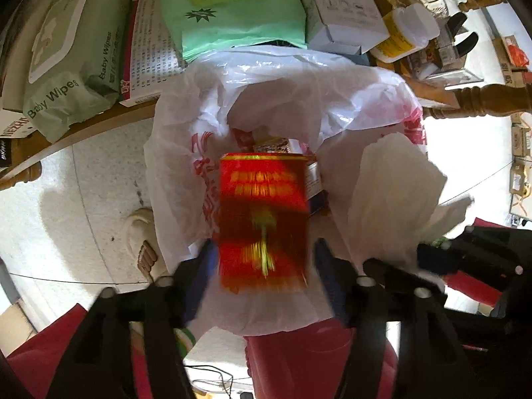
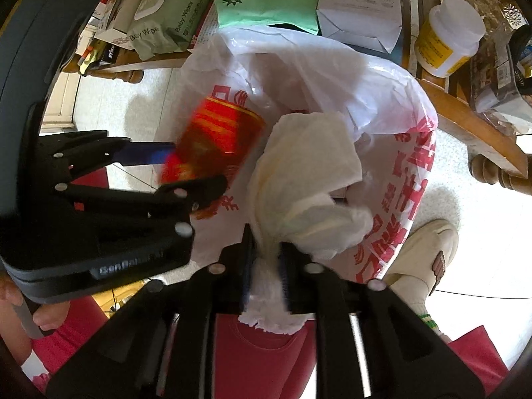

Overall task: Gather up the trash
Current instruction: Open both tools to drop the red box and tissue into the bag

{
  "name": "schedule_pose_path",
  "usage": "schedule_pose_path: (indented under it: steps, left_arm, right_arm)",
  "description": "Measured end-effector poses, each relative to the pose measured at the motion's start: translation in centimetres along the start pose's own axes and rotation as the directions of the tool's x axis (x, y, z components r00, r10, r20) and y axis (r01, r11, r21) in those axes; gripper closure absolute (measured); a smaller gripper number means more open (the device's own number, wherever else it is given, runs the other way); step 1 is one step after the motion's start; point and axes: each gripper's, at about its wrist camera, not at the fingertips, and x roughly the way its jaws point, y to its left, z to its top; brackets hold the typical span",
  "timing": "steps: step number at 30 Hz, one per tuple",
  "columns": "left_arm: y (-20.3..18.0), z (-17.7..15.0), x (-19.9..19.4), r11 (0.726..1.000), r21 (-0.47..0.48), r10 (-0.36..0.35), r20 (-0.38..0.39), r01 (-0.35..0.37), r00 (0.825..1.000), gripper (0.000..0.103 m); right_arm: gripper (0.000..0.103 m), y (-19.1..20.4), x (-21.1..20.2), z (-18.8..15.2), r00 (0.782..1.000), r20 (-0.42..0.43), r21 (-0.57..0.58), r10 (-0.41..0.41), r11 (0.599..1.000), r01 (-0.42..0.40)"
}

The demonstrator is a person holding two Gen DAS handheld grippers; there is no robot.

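A white plastic bag with red print hangs open below the table edge, and small boxes lie at its bottom. A red and gold box is blurred over the bag's mouth. It sits between the fingers of my left gripper, which is open, with a gap showing on the right side. From the right wrist view the same red box sits by the left gripper. My right gripper is shut on a crumpled white tissue wad, pinched at its neck over the bag. The tissue wad hangs at the bag's right rim.
A wooden table edge carries a baby wipes pack, a green pack, a white carton and a yellow-labelled bottle. A person's slippered foot and red trousers are close under the bag on pale floor.
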Motion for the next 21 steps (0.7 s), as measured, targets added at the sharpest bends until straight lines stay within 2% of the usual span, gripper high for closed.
schedule_pose_path:
  steps: [1, 2, 3, 6, 13, 21]
  left_arm:
    - [0.0, 0.0, 0.0, 1.000, -0.003, 0.028, 0.004, -0.028, 1.000, 0.037]
    - [0.1, 0.1, 0.0, 0.999, -0.006, 0.050, 0.005, -0.050, 0.999, 0.035]
    - [0.2, 0.2, 0.1, 0.998, -0.011, 0.068, 0.003, -0.068, 0.998, 0.031]
    - [0.7, 0.1, -0.2, 0.998, -0.040, 0.050, 0.008, -0.050, 0.999, 0.030]
    - [0.4, -0.2, -2.3, 0.994, -0.038, 0.106, 0.076, -0.103, 0.991, 0.030]
    - [0.6, -0.4, -4.1, 0.994, -0.053, 0.104, 0.109, -0.099, 0.989, 0.030]
  right_arm:
    - [0.066, -0.1, 0.0, 0.1, 1.000, 0.004, 0.005, -0.017, 1.000, 0.017]
    - [0.055, -0.3, 0.1, 0.1, 0.999, 0.005, 0.010, -0.035, 0.999, 0.035]
    - [0.050, -0.5, 0.1, 0.2, 0.999, 0.008, 0.016, -0.037, 0.999, 0.036]
    - [0.050, -1.3, -0.1, 0.2, 1.000, 0.013, 0.047, -0.003, 0.999, 0.002]
    - [0.050, -1.0, -1.3, 0.2, 0.999, 0.036, 0.052, 0.022, 0.998, -0.024]
    - [0.050, -0.8, -2.4, 0.2, 0.997, 0.057, 0.062, 0.058, 0.996, -0.061]
